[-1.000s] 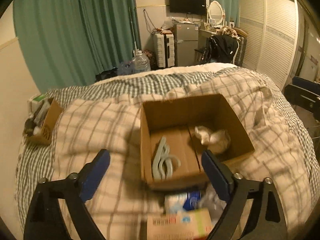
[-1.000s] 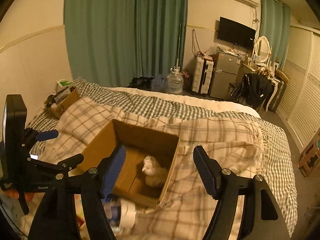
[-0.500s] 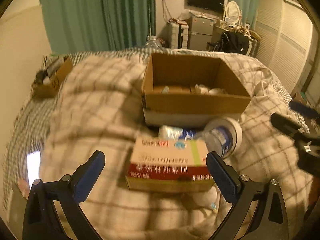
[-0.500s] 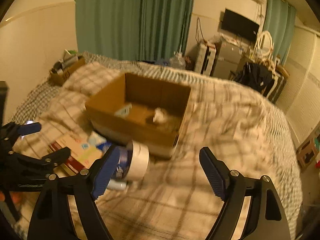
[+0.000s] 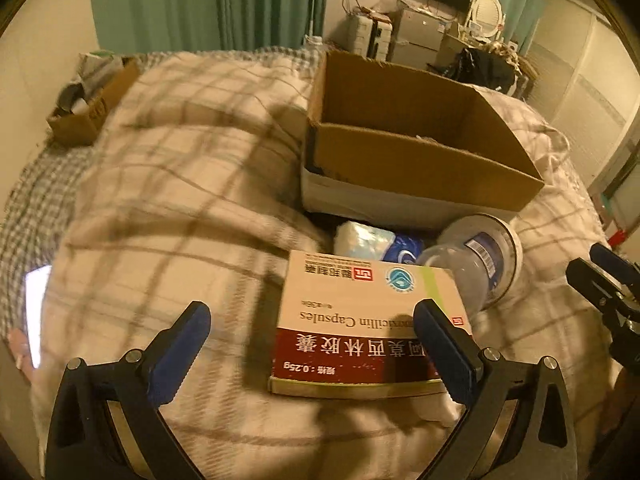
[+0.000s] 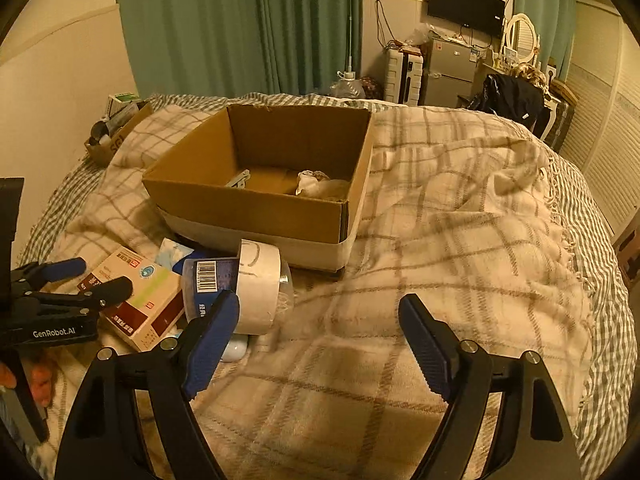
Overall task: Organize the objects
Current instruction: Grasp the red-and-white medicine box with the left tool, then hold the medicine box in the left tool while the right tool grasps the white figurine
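A red and cream medicine box (image 5: 360,320) lies on the plaid blanket just in front of an open cardboard box (image 5: 420,168). My left gripper (image 5: 312,312) hovers open over the medicine box, its right finger above the box's right edge and not pressing. Beside it lies a clear jar (image 6: 216,280) with a white lid, on its side, and a tissue pack (image 5: 360,238). My right gripper (image 6: 318,306) stands open over bare blanket, its left finger next to the jar's lid. Inside the cardboard box (image 6: 256,208) sit a crumpled white thing (image 6: 320,184) and a pale blue item (image 6: 239,179).
A small cardboard box (image 6: 116,132) full of clutter sits at the bed's far left. A lit phone screen (image 5: 36,312) lies at the left edge. A small white object (image 6: 236,350) lies under the jar. The plaid blanket (image 6: 460,240) spreads wide to the right. Furniture stands beyond the bed.
Both grippers have sunk toward the bed and tilted down. The medicine box and jar, earlier at the lower edge, now lie close by the fingers. The right jaws stand slightly wider.
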The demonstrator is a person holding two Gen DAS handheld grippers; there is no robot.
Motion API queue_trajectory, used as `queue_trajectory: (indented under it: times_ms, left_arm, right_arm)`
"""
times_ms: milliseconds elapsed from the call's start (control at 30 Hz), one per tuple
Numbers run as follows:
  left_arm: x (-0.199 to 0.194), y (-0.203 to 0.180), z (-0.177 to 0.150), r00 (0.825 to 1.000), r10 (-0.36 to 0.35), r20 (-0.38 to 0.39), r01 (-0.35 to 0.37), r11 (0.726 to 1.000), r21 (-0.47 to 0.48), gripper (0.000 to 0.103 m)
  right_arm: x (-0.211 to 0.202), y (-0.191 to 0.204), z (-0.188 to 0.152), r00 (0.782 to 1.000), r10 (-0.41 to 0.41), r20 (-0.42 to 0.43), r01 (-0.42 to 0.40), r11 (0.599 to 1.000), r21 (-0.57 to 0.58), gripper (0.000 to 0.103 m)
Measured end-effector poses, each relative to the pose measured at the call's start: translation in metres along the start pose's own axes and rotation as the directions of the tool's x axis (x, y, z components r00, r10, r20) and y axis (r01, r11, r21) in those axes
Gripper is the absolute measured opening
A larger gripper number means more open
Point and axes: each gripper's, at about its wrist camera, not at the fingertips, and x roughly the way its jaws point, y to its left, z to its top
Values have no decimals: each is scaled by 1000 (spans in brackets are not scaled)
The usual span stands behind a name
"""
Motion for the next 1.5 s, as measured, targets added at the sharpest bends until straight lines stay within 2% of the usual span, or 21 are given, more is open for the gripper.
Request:
queue_trajectory:
  times_ms: [100,133,233,333,400,433,467,567,633,667,733,933,1000,1200,1367,1500]
  left_arm:
    - [7,-7,0,996,-81,-39,81,997,3,103]
    - [15,-8,-1,988,-134,-78,133,991,-13,103]
    - [20,-15,0,984,-150,-99,150,989,-15,103]
    - [24,-25,-3,969,-202,-140,203,979,-7,103]
    - [23,-32,-5,955,-243,-172,250,968,18,103]
    - [22,-38,-9,933,-293,-209,306,952,31,103]
    - [21,-44,-13,928,-298,-224,316,948,47,103]
    - [10,-65,-28,939,-249,-237,291,943,161,103]
    - [2,-74,-37,946,-219,-238,272,937,218,94]
    - [-1,-75,-39,952,-204,-228,257,938,234,91]
    - [-15,-75,-41,965,-181,-187,226,939,259,66]
    - [-54,-62,-33,969,-232,-85,246,936,251,36]
    - [-70,-61,-31,973,-228,-21,226,940,257,30]
    - [-112,-49,-19,964,-239,114,208,949,237,29]
    - [-122,-30,-12,965,-191,177,155,967,202,29]
    - [-120,-11,-8,971,-125,206,89,981,172,29]
  right_arm:
    - [-2,1,1,1000,-6,7,6,1000,0,82]
    - [-3,2,1,1000,-9,9,9,1000,1,82]
    - [-5,2,0,1000,-14,16,14,1000,2,82]
    - [-6,1,-2,1000,-15,15,15,1000,6,82]
    - [-7,1,-2,1000,-16,17,16,1000,9,82]
    - [-8,0,-3,1000,-16,19,16,1000,12,82]
    - [-8,0,-3,1000,-17,19,17,1000,13,82]
    - [-10,-2,-5,1000,-19,22,18,1000,18,82]
    - [-12,-3,-6,999,-21,25,20,1000,22,82]
    - [-13,-3,-7,999,-21,27,21,1000,23,82]
    - [-16,-4,-8,999,-24,31,24,999,24,82]
    - [-23,-3,-11,999,-30,42,29,999,25,82]
    - [-28,-1,-13,998,-32,49,31,999,24,82]
    - [-39,6,-16,997,-35,63,34,999,10,82]
    - [-41,25,-15,998,-13,62,15,999,-29,82]
    - [-29,50,-16,999,23,26,-21,997,-80,82]
